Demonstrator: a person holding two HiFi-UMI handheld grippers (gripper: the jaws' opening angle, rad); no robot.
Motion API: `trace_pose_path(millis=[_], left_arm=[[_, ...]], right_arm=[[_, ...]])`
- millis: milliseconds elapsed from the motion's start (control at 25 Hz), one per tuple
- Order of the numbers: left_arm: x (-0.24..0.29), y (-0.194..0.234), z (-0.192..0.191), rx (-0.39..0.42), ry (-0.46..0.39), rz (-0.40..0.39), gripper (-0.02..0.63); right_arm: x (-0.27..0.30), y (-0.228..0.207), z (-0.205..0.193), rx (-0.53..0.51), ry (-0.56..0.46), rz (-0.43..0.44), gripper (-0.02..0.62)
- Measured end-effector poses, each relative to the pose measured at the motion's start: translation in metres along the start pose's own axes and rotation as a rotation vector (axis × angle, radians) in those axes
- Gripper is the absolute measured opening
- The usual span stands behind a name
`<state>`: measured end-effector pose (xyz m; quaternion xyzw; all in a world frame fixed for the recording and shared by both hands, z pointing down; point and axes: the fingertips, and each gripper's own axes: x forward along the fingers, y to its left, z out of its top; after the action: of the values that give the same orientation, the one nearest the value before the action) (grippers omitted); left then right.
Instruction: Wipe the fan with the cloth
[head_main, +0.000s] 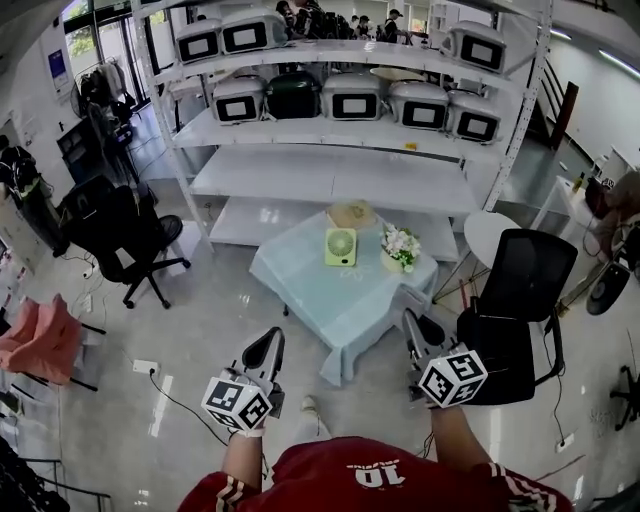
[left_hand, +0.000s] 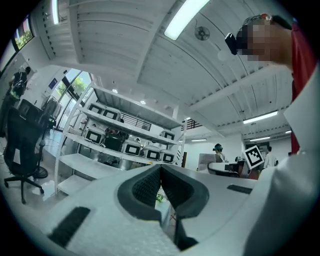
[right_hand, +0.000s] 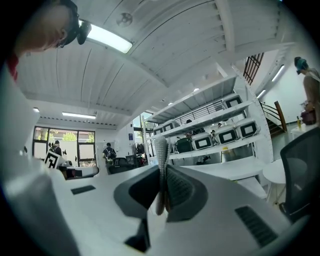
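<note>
Person stands back from the table (head_main: 330, 305), both grippers held low in front of the body, well apart from it. Left gripper (head_main: 270, 342) at the left of the head view, right gripper (head_main: 412, 325) at the right, each with its marker cube nearest the camera.

Left gripper (left_hand: 161, 174) in its own view: jaws pressed together, nothing between them, pointed up toward shelves and ceiling.

Right gripper (right_hand: 162, 172) in its own view: jaws closed on a thin strip of grey ribbed cloth (right_hand: 160, 150), which sticks up above the jaw tips. Cloth can't be made out in the head view.

Fan (head_main: 340, 246): small, green, upright on the far part of the table, which has a pale blue cover. Flowers (head_main: 400, 245) just to the right of the fan; a straw hat (head_main: 352, 214) behind it, near the table's far edge. Neither gripper touches the fan.

White shelves (head_main: 330, 170) behind the table carry rows of grey boxes with dark fronts. Black office chair (head_main: 520, 300) right of the table, another chair (head_main: 125, 235) off to the left
</note>
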<state>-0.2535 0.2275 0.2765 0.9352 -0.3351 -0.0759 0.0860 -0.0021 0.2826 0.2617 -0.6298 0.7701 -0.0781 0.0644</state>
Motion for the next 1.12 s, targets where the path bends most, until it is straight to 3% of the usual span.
trace_pose_path(millis=[360, 880, 1120], left_arm=[[0.075, 0.062, 0.014, -0.022, 0.017, -0.080, 0.003], [0.137, 0.155, 0.037, -0.026, 0.034, -0.142, 0.003], [0.147, 0.194, 0.034, -0.105, 0.023, -0.181, 0.003]], right_arm=[[0.093, -0.023, 0.013, 0.002, 0.022, -0.036, 0.020], [0.201, -0.022, 0.020, 0.029, 0.023, -0.078, 0.020], [0.237, -0.010, 0.008, 0.022, 0.037, -0.091, 0.020]])
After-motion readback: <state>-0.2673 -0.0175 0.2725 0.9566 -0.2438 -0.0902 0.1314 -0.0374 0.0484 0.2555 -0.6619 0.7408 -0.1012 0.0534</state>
